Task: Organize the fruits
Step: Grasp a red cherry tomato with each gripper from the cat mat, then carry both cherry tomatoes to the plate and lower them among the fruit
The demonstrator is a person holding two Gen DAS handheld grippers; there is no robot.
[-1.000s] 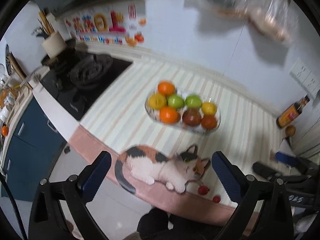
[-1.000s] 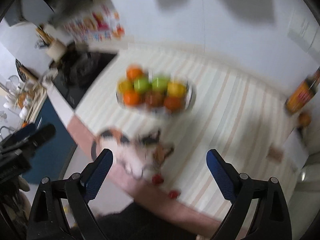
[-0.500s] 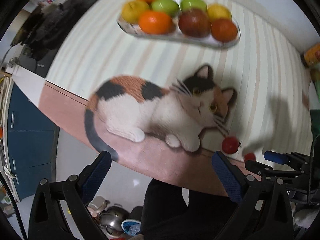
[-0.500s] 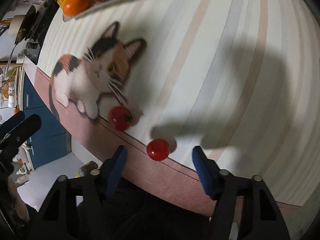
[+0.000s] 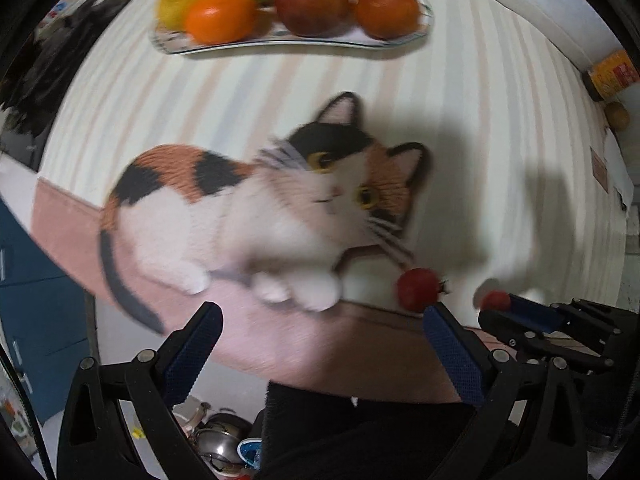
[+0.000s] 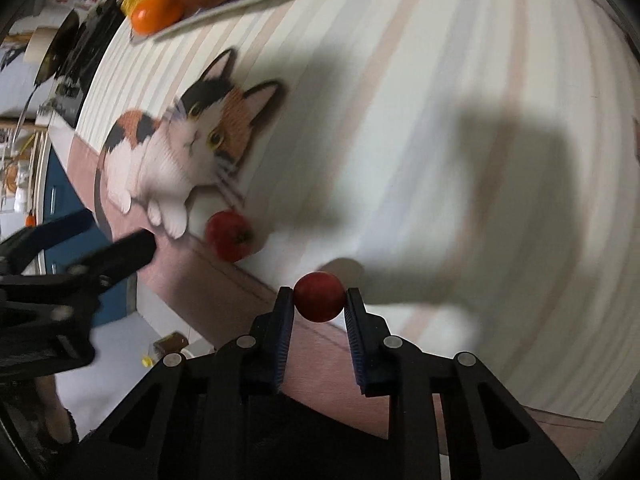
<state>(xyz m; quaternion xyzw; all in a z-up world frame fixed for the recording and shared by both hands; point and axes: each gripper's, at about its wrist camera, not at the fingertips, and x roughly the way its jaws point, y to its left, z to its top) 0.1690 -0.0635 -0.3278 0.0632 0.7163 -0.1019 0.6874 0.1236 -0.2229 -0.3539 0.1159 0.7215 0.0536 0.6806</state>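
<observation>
Two small red fruits lie near the front edge of the striped mat. My right gripper [image 6: 319, 298] is shut on the smaller round red fruit [image 6: 319, 297], which also shows in the left wrist view [image 5: 496, 300]. The other red fruit, with a stem [image 6: 230, 235], lies beside the printed cat's paws; in the left wrist view [image 5: 418, 284] it sits just above my right fingertip. My left gripper [image 5: 320, 320] is open and empty above the mat's pink border. A plate [image 5: 280, 42] with several orange, green, yellow and red fruits stands at the far side.
A calico cat picture [image 5: 256, 204] covers the mat's middle. A black stove [image 5: 24, 80] lies far left. A yellow-labelled bottle [image 5: 610, 74] and a small brown fruit [image 5: 618, 116] stand at the right. The counter edge drops to blue cabinets [image 5: 36, 300] on the left.
Both grippers have dropped closer to the mat's front edge. My right gripper has closed from open around the small round red fruit. My left gripper has stayed open.
</observation>
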